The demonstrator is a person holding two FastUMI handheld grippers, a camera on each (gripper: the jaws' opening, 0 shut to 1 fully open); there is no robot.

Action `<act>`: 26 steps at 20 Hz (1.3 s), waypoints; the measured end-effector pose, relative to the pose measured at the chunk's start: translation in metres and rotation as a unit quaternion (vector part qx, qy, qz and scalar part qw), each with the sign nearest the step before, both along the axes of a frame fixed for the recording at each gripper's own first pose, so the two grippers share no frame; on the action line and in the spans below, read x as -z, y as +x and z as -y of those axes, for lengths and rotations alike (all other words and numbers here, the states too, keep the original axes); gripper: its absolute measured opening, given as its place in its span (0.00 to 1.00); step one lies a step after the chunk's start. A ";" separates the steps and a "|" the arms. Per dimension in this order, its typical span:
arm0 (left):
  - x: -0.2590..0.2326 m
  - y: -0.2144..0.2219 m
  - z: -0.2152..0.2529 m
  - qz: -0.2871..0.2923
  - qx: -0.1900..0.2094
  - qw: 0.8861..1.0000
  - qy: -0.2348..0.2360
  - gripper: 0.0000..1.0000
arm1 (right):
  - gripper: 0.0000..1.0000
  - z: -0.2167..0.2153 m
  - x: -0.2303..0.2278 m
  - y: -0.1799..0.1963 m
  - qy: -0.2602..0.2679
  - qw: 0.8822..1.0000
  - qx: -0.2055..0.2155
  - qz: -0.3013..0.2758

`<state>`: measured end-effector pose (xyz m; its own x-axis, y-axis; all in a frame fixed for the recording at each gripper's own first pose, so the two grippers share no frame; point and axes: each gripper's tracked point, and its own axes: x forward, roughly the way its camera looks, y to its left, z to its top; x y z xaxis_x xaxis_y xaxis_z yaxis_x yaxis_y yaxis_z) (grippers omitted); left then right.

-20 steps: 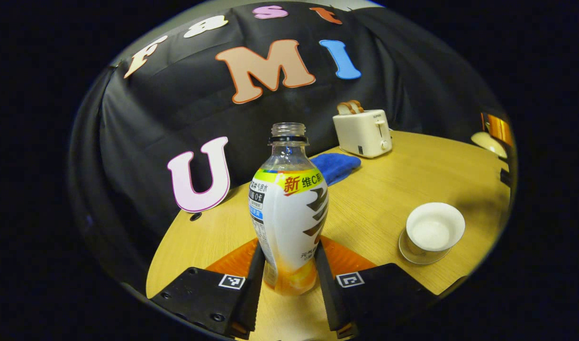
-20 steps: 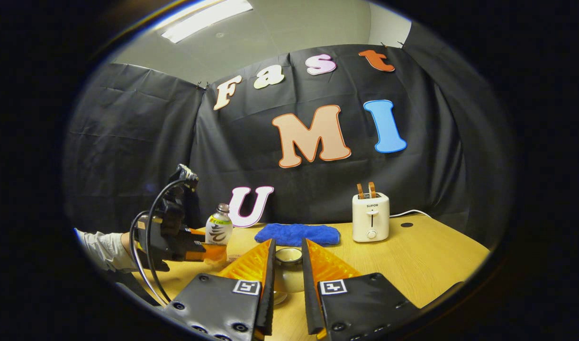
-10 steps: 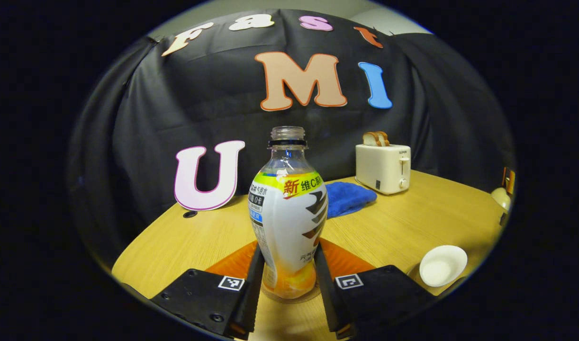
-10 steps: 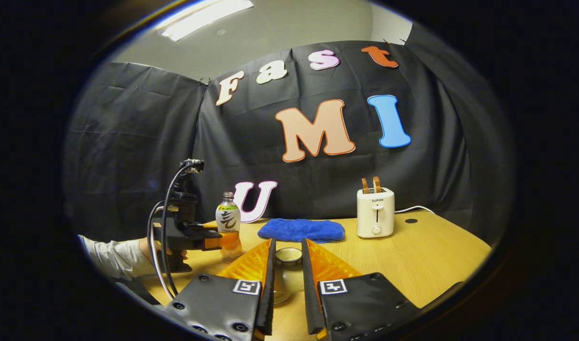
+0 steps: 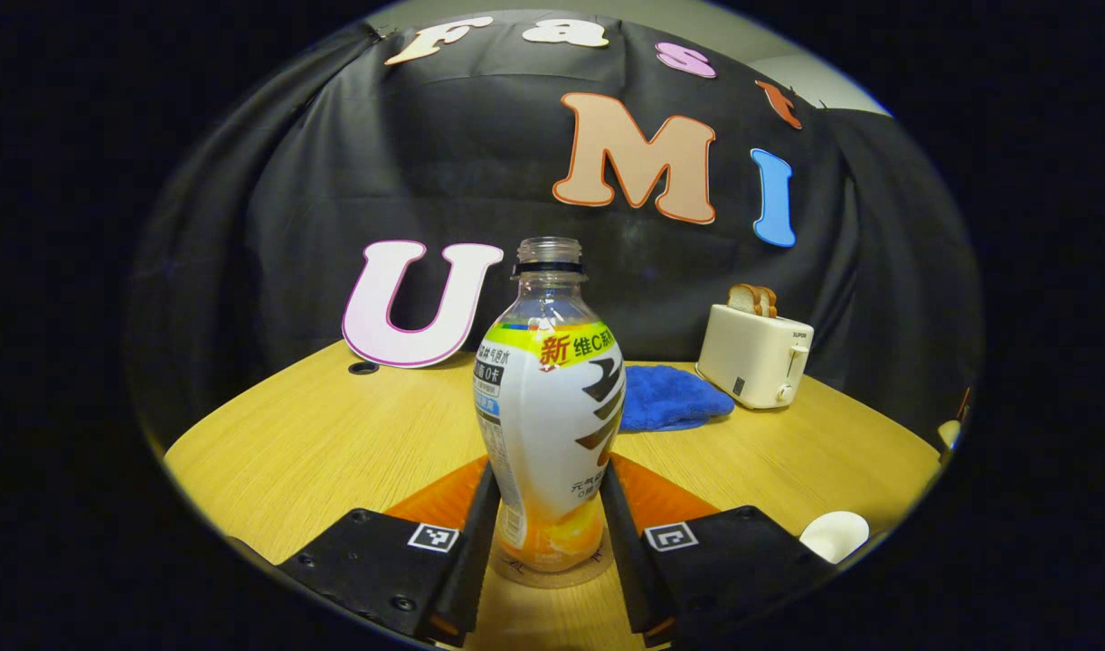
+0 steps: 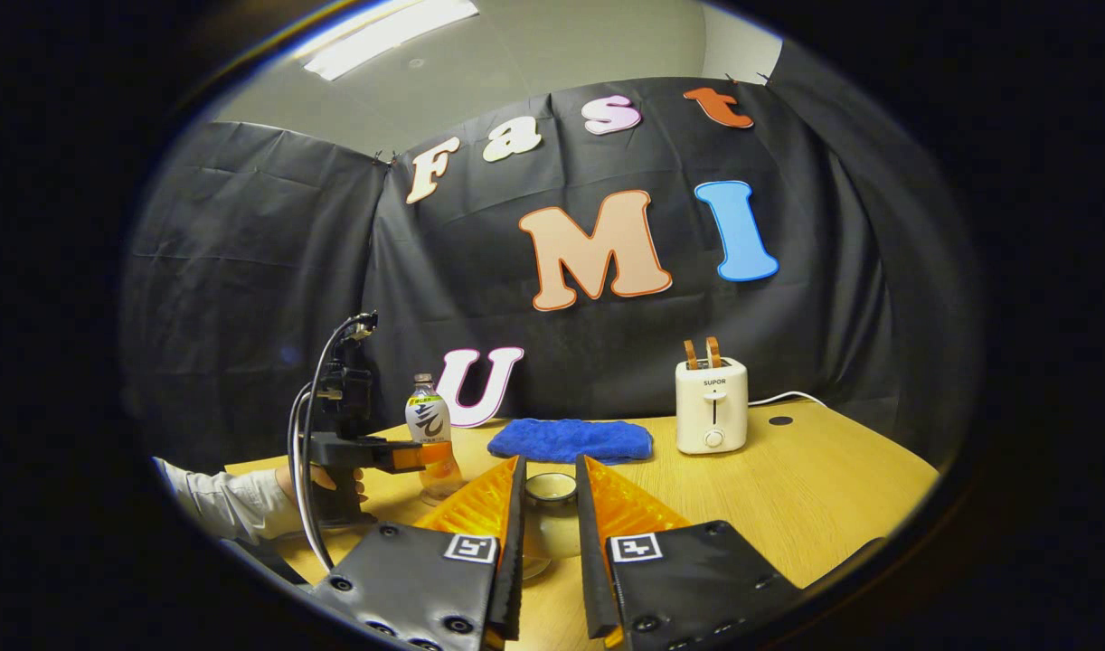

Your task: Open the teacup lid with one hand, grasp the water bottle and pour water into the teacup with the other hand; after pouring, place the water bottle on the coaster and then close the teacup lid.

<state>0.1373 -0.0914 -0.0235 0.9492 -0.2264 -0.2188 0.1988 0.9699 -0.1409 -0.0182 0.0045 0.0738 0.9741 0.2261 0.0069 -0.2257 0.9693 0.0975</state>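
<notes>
Gripping water bottle (image 5: 550, 425), left gripper (image 5: 547, 542) hides coaster; right gripper (image 6: 547, 506) clamps half-hidden lid (image 6: 551, 488).

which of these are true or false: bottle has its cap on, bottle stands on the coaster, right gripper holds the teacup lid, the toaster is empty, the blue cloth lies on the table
1. The water bottle has its cap on. False: its neck is open, with no cap.
2. The bottle stands upright on the coaster, between the left gripper's fingers. True.
3. The right gripper holds the teacup lid between its fingers. True.
4. The toaster is empty. False: slices of bread stick out of its top.
5. The blue cloth lies on the table beside the toaster. True.
</notes>
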 end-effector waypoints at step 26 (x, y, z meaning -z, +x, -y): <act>-0.002 -0.032 0.010 0.036 0.005 0.996 0.082 0.95 | 0.32 -0.032 0.016 0.004 0.007 0.999 -0.030 -0.013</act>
